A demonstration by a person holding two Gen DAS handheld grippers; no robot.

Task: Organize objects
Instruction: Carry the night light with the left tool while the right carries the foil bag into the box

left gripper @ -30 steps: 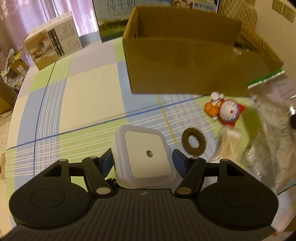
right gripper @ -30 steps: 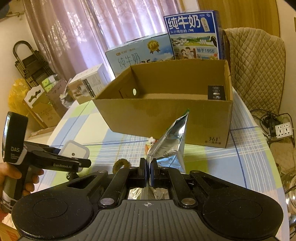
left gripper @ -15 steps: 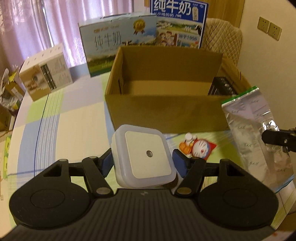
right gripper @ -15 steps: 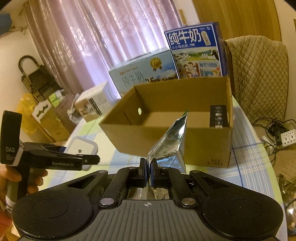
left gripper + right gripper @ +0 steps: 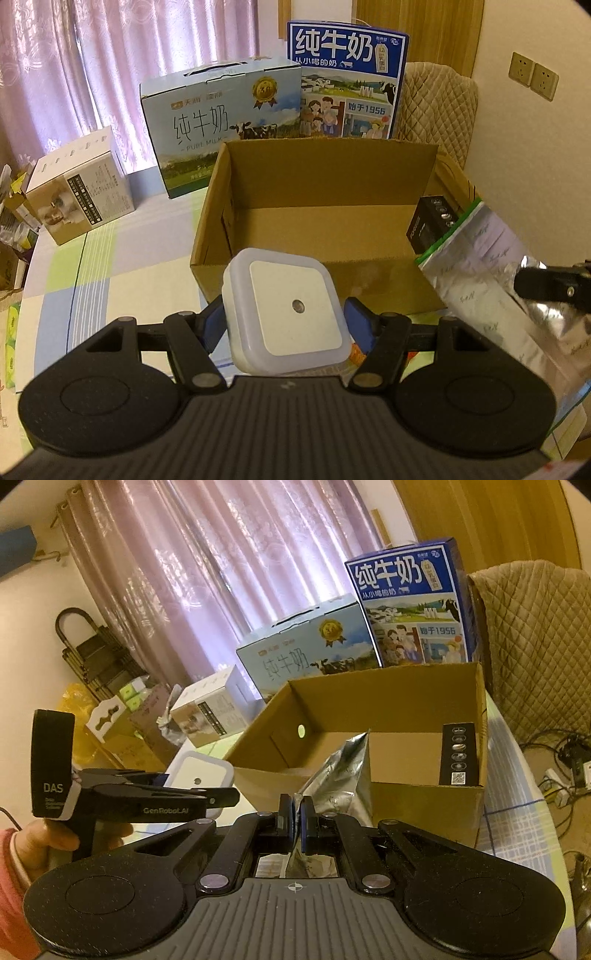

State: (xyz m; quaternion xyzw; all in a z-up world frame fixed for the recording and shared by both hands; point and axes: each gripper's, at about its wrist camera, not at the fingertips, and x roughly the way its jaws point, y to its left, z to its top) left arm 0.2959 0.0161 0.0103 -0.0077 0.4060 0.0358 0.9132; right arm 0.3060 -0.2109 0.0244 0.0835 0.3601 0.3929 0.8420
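Observation:
My left gripper [image 5: 286,319] is shut on a white square night light [image 5: 286,308], held in the air just in front of the open cardboard box [image 5: 325,184]. The same light [image 5: 197,771] shows in the right wrist view, beside the left gripper [image 5: 221,797]. My right gripper [image 5: 295,819] is shut on the edge of a silver foil pouch [image 5: 343,775], which stands up before the box [image 5: 388,705]. That pouch [image 5: 491,273] hangs at the right of the left wrist view. A slim black carton [image 5: 458,753] leans inside the box against its right wall.
Two milk cartons [image 5: 225,122] [image 5: 347,81] stand behind the box, with a small white product box [image 5: 77,192] to the left on the checked tablecloth [image 5: 92,277]. A quilted chair back [image 5: 532,642] rises at the right. A person's hand in a pink sleeve [image 5: 22,853] holds the left gripper.
Both grippers have risen with their loads and now look over the box's front wall into it. The toy and brown ring on the cloth have dropped out of the left wrist view.

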